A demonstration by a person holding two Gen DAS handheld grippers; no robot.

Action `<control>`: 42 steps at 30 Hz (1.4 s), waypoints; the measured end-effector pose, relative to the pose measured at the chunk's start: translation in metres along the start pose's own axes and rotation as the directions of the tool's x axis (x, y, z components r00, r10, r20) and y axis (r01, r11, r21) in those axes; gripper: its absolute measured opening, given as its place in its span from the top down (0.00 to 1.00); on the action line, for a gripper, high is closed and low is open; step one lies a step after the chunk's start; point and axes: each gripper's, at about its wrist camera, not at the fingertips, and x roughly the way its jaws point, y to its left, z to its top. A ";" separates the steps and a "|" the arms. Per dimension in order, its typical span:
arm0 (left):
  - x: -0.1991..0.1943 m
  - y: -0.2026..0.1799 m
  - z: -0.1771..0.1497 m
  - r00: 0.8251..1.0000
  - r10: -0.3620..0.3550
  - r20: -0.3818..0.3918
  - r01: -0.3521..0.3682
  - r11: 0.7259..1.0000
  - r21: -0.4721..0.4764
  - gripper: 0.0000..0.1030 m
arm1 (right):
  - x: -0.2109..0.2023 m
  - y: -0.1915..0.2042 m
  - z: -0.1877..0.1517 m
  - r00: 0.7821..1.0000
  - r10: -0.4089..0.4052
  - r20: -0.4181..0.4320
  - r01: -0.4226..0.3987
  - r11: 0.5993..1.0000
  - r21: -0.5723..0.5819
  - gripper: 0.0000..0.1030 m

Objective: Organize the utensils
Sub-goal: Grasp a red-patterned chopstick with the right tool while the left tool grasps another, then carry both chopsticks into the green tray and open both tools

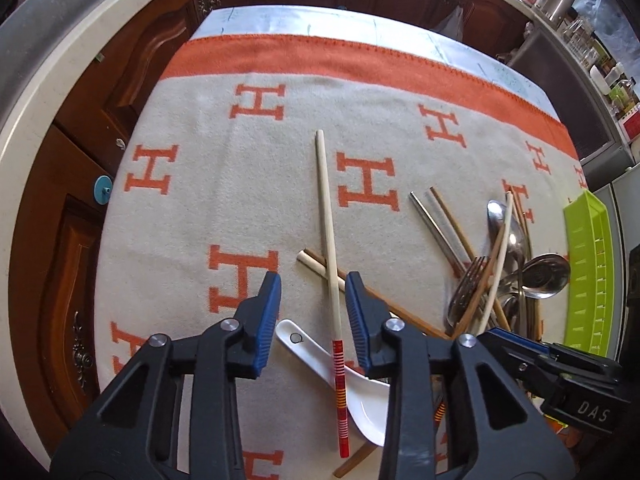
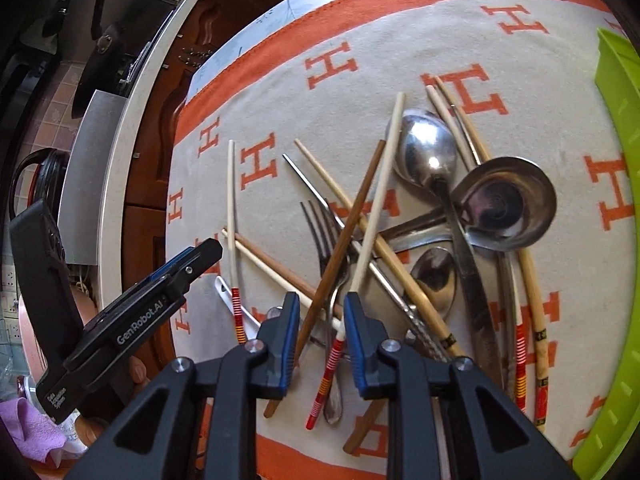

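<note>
Where the desk (image 1: 240, 28) shows past its orange-and-cream H-patterned blanket (image 1: 224, 200), everything I must sort lies on that cloth, with the green tray (image 1: 588, 264) along my right edge. Biggest among the utensils is the steel ladle (image 2: 504, 204): heavy, stiff and slick, so I judge it best taken by the handle, not the bowl. Around it I count at least two steel spoons, the large one (image 2: 430, 148) uppermost, and one fork (image 2: 320, 232); a steel knife seems to lie under them, though I cannot be sure. One white ceramic spoon (image 1: 360, 384) sits apart, smooth and breakable, to be lifted gently by its stem. Chopsticks are the most numerous, roughly ten, crossed so thickly that I cannot count them exactly: pale ones with red-striped ends, brown wooden ones, bamboo ones and what looks like a metal pair. They are light, rigid and prone to roll, so mid-shaft is where I would pinch.

My left claw (image 1: 312, 300) is partly spread, straddling one pale red-ended chopstick (image 1: 328, 240) without pressing it. My right claw (image 2: 322, 312) is likewise partly spread, with another red-ended chopstick (image 2: 376, 216) and a brown one (image 2: 344, 232) running between its pads, neither visibly gripped.
</note>
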 end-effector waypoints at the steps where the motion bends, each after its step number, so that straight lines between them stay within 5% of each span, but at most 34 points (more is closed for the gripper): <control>1: 0.003 0.000 0.000 1.000 -0.001 -0.007 0.001 1.000 -0.002 0.75 | 0.000 -0.001 0.000 1.000 -0.010 0.005 0.010 1.000 0.008 0.78; 15: 0.020 -0.002 0.003 0.999 -0.013 -0.041 0.012 1.000 -0.011 0.86 | 0.016 -0.014 0.003 0.999 -0.033 -0.010 0.034 0.998 0.048 0.94; 18: 0.021 -0.001 0.004 0.998 -0.027 -0.050 0.026 0.999 -0.020 0.96 | 0.014 -0.014 0.001 0.999 -0.032 -0.004 0.032 0.999 0.043 0.94; 29: -0.004 -0.001 -0.005 0.996 -0.082 -0.028 0.080 0.993 -0.086 0.96 | -0.020 -0.019 -0.009 0.998 0.040 0.050 -0.042 0.998 0.043 0.95; 37: -0.070 -0.055 -0.024 0.978 -0.207 0.023 0.207 0.978 -0.006 0.96 | -0.072 -0.030 -0.029 0.990 0.062 0.129 -0.064 0.998 0.011 0.95; 42: -0.102 -0.110 -0.042 0.960 -0.278 0.042 0.274 0.958 0.084 0.96 | -0.106 -0.041 -0.052 0.979 0.007 0.202 0.000 0.999 -0.032 0.94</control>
